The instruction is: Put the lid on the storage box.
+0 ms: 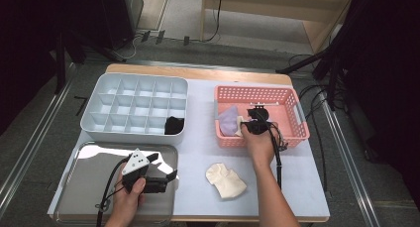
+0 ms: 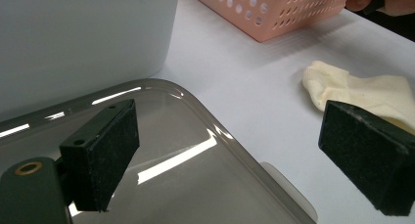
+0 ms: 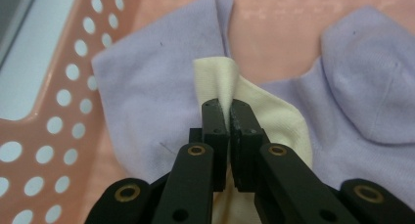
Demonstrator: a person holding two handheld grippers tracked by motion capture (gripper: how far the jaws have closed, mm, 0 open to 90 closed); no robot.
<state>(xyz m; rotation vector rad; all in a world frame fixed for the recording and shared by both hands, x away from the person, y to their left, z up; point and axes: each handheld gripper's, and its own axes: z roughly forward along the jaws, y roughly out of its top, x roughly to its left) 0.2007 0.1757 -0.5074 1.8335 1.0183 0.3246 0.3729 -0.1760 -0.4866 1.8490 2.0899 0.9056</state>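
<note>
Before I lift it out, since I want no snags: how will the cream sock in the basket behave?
Likely floppy: the cream sock folds into a ridge where the right hand-held gripper pinches it. Probably light, so it should dangle. It lies on the purple socks, so it may drag them a little.

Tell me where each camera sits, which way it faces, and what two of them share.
High view: above the person's side, facing forward and down on the table; both forearms, left gripper, right gripper.
Left gripper view: rides the left gripper, over the steel tray, between open jaws.
Right gripper view: looks into the pink basket, jaws pinching a cream sock.
Shared: high and left gripper views both show the cream sock on the table.
</note>
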